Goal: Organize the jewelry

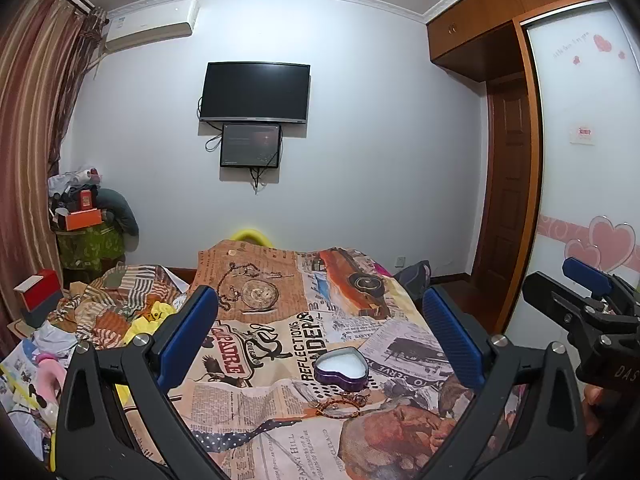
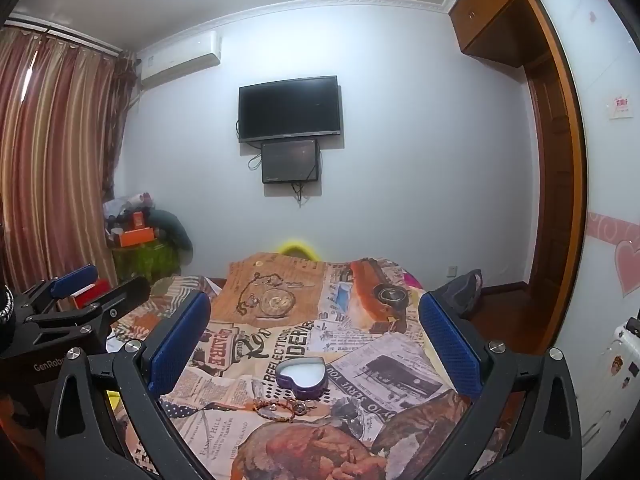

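- Right now the left hand-held gripper hangs over a bed with its two blue-padded fingers spread wide and nothing between them.
- Likewise, the right hand-held gripper is spread wide and empty, its blue pads framing the same stretch of bed.
- Each one shows in the other's camera: the right one appears at the right edge of the left wrist view, the left one at the left edge of the right wrist view, so they sit side by side, apart.
- A bedspread printed with old newspaper pages, a pocket watch and an orange car covers the bed.
- A purple heart-shaped tin lies open on the bedspread, its inside pale; in both views it sits between the fingers, a little ahead of them.
- A beaded bracelet in brown and orange lies flat on the bedspread just in front of the tin, on the camera side, close to it; whether they touch I cannot tell.
- In the right wrist view a few small charms or a second little piece lie beside the bracelet, too small to make out.
- A heap of clothes lies on the bed's left side.
- On the far wall hang a dark television, a smaller screen below it, and an air conditioner near the striped curtain.
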`<state>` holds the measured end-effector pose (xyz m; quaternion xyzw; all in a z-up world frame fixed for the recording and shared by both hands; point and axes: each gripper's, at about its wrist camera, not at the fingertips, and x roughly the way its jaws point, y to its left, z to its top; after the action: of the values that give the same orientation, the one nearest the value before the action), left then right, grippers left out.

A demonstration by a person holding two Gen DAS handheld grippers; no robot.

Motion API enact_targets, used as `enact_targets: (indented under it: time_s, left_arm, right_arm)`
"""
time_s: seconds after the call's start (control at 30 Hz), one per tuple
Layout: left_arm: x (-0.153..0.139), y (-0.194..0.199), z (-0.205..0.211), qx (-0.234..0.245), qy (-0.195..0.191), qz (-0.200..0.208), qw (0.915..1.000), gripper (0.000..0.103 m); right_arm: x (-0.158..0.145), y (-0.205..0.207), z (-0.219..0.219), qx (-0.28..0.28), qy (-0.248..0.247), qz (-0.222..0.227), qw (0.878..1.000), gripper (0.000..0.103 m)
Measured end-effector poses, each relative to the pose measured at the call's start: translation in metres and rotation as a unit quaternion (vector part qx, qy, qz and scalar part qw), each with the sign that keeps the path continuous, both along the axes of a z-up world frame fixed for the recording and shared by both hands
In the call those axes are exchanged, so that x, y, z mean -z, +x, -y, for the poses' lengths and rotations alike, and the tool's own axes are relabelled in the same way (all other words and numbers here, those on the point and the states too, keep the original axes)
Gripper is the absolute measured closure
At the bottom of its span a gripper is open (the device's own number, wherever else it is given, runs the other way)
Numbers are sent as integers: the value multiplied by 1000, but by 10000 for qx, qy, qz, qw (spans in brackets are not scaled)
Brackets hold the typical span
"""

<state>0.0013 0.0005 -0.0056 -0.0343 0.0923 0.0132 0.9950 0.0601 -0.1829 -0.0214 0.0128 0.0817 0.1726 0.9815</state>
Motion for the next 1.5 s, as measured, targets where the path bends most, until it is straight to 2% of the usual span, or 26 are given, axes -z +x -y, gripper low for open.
enact_targets:
  time_s: [1.5]
  left_arm:
    - [-1, 1, 1, -31, -3, -27, 10000, 0]
  right_arm:
    - [3, 0, 0, -15, 57, -48, 10000, 0]
